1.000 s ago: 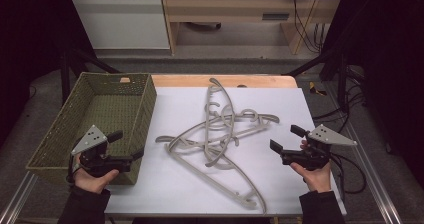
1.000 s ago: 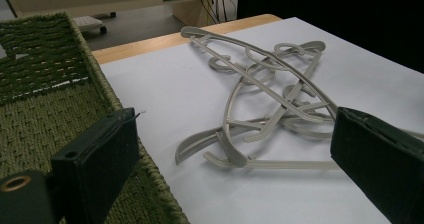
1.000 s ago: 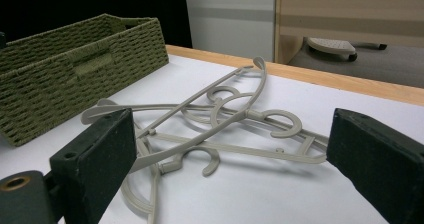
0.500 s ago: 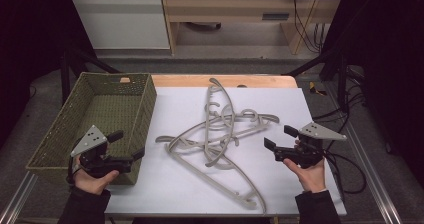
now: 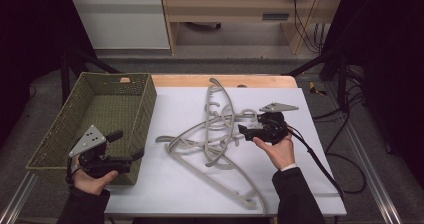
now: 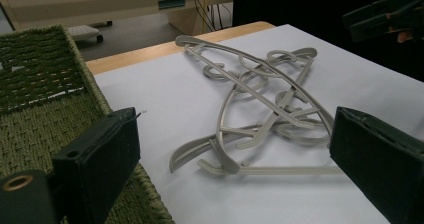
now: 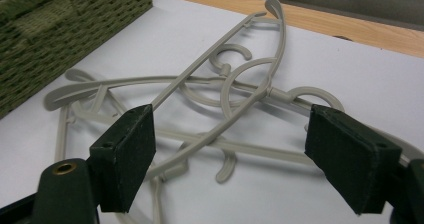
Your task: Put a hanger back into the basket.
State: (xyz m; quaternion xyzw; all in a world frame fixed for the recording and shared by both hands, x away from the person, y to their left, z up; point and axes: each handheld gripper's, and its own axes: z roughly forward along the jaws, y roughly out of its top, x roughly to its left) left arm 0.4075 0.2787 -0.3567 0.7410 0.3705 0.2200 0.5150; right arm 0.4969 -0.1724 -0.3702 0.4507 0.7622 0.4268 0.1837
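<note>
Tangle of grey plastic hangers (image 5: 220,134) lies mid-bench on the white sheet; the green wicker basket (image 5: 55,141) at the left side stands empty. Judged from that, the sorting has barely begun: no hanger is lifted, all are left to move.

Right hand-held gripper (image 5: 243,130) is at the right edge of the pile, jaws apart and just been narrowing. The right gripper view shows hanger arms (image 7: 220,104) lying beyond and between the pads, not pressed, so nothing is grasped.

Left hand-held gripper (image 5: 136,155) hangs over the near corner of the basket, released and holding nothing; the left gripper view has the pile (image 6: 260,99) well ahead of it.

Bench (image 5: 320,184): white top with a wooden strip along the far edge. Beyond it are a grey floor, pale cabinets and a wooden desk; black cables trail at the right, with dark surrounds on both sides.
</note>
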